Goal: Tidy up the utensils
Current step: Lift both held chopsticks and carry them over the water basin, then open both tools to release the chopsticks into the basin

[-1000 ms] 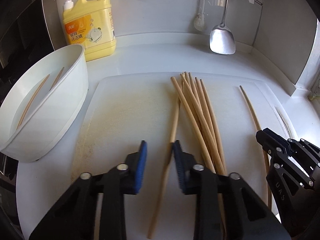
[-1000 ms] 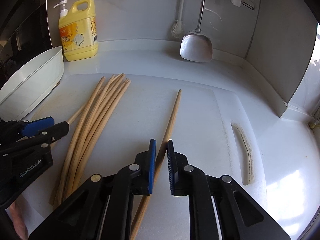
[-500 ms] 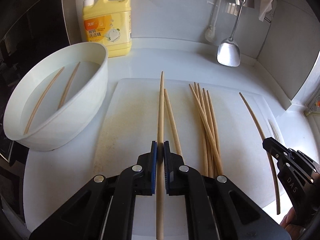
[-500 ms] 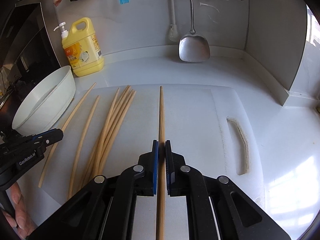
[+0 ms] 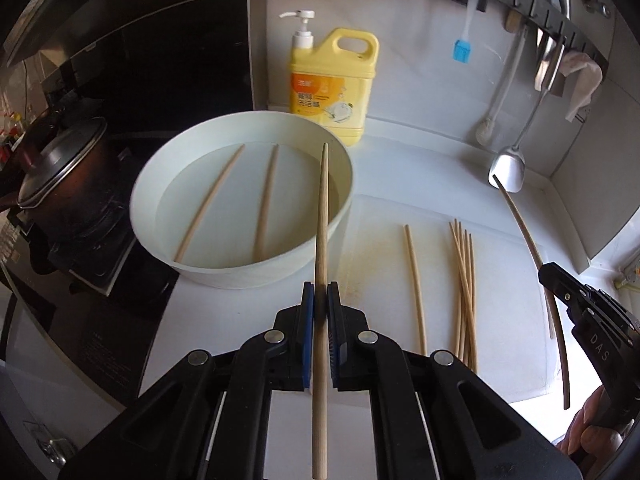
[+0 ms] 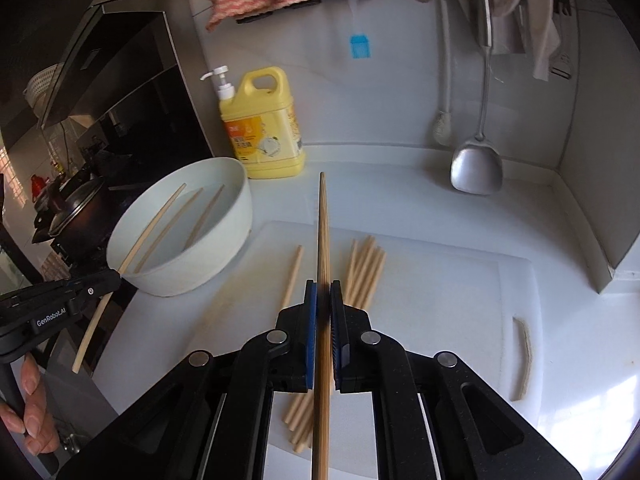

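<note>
My left gripper is shut on a wooden chopstick, lifted, its tip over the white bowl. Two chopsticks lie in the bowl's water. My right gripper is shut on another chopstick, raised above the white cutting board. A bundle of several chopsticks and a single chopstick lie on the board. In the right wrist view the left gripper shows at the left with its chopstick over the bowl.
A yellow detergent bottle stands behind the bowl. A metal spatula, a brush and a blue silicone brush hang on the back wall. A stove with a lidded pot lies left of the bowl. A person's hand holds the left gripper's handle.
Both grippers closed on one chopstick each and lifted them off the board. The left one swung left, toward the bowl; the right one rose straight up.
</note>
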Tool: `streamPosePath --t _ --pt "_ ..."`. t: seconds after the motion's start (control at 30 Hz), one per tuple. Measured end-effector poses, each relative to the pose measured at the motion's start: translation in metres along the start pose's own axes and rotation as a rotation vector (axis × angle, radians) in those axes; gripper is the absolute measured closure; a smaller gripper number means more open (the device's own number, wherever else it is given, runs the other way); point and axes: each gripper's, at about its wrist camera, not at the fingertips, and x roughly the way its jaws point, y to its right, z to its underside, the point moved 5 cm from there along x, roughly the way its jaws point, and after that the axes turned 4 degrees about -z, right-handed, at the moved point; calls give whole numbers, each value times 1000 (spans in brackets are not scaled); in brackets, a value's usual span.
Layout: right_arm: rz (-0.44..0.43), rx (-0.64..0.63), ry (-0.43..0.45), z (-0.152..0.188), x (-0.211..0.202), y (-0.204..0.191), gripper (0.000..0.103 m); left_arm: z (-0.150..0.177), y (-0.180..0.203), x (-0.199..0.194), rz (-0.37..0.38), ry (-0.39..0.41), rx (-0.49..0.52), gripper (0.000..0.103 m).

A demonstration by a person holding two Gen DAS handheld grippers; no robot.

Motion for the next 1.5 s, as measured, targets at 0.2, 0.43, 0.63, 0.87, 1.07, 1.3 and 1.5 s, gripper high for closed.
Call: streamPosePath --t 0.2,0.43,0.63,0.87,1.07,1.3,1.5 --pt "-83 -22 34 -43 27 -67 97 -37 -53 1 -9 50 -26 96" --pt "-124 -6 1 -78 91 -142 97 -78 -106 40 30 36 9 96" --pt "-122 44 -45 -96 149 -174 96 -99 -131 82 83 -19 39 96" --pt "-84 94 -125 -98 200 -183 97 -106 -139 128 104 -82 68 96" --pt "-70 120 -178 -93 222 -182 96 -101 -142 150 116 -123 103 96" --pt "-49 141 -220 -89 232 -178 96 -95 -143 159 120 -147 117 96" --pt "-31 147 -255 -84 241 -176 95 -92 -143 163 101 -161 125 94"
